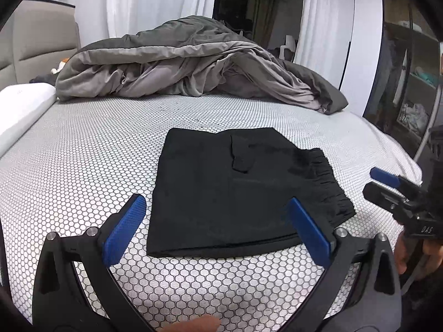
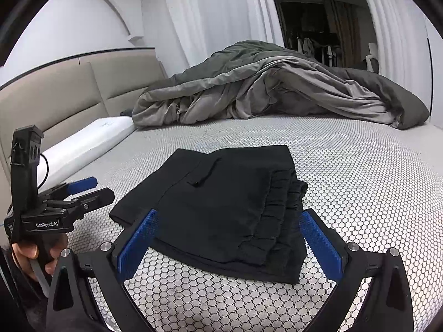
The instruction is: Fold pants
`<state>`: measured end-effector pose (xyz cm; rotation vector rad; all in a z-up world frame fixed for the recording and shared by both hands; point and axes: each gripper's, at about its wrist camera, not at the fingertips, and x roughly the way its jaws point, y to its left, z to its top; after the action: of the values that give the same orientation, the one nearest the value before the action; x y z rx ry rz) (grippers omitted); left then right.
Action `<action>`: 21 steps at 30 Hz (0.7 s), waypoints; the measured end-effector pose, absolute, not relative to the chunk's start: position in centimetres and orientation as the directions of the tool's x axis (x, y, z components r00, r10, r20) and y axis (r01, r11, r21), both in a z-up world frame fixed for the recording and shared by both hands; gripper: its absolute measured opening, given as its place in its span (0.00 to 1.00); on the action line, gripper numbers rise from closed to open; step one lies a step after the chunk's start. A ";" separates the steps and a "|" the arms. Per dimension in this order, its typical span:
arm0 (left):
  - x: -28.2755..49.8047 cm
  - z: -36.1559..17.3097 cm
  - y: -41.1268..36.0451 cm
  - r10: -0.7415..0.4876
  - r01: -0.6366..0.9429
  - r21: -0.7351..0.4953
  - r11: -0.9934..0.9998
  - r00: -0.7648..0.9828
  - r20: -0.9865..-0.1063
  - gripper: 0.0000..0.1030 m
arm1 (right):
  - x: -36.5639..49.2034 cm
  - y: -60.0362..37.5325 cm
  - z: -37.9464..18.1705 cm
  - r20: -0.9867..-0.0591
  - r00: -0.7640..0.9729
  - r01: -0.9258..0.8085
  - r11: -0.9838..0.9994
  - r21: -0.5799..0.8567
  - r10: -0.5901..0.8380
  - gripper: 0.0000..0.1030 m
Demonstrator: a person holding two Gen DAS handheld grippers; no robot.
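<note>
The black pants [image 1: 232,191] lie folded into a compact stack on the honeycomb-patterned bed cover [image 1: 83,166], with the elastic waistband at the right edge. My left gripper [image 1: 218,227] is open and empty, its blue pads spread just in front of the stack's near edge. My right gripper [image 2: 229,238] is open and empty, its pads either side of the near end of the pants [image 2: 221,210] by the waistband. The left gripper also shows in the right wrist view [image 2: 83,191], the right gripper in the left wrist view [image 1: 387,185].
A crumpled grey duvet [image 1: 193,69] is heaped across the far side of the bed. A white pillow [image 1: 22,108] lies at the left by the beige padded headboard [image 2: 69,96]. White curtains and a dark wardrobe stand behind.
</note>
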<state>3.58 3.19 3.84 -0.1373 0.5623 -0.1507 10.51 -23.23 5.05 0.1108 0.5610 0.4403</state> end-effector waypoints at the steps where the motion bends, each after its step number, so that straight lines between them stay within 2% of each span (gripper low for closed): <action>1: 3.5 3.9 3.4 -0.179 0.099 -0.178 0.979 0.839 -0.514 0.99 | 10.6 -23.3 5.0 -0.491 0.755 -0.374 0.900 0.222 0.435 1.00; 6: 3.5 4.0 4.2 -0.178 0.079 -0.209 0.975 0.840 -0.512 0.99 | 10.7 -23.4 5.0 -0.485 0.761 -0.371 0.902 0.219 0.431 1.00; 21: 2.8 4.3 4.1 -0.160 0.067 -0.199 0.978 0.852 -0.499 0.99 | 10.7 -22.9 4.8 -0.493 0.757 -0.380 0.903 0.202 0.429 1.00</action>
<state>2.81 4.11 4.33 -0.1769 0.5386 -0.1198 10.68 -22.85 4.82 0.0917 0.5589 0.4415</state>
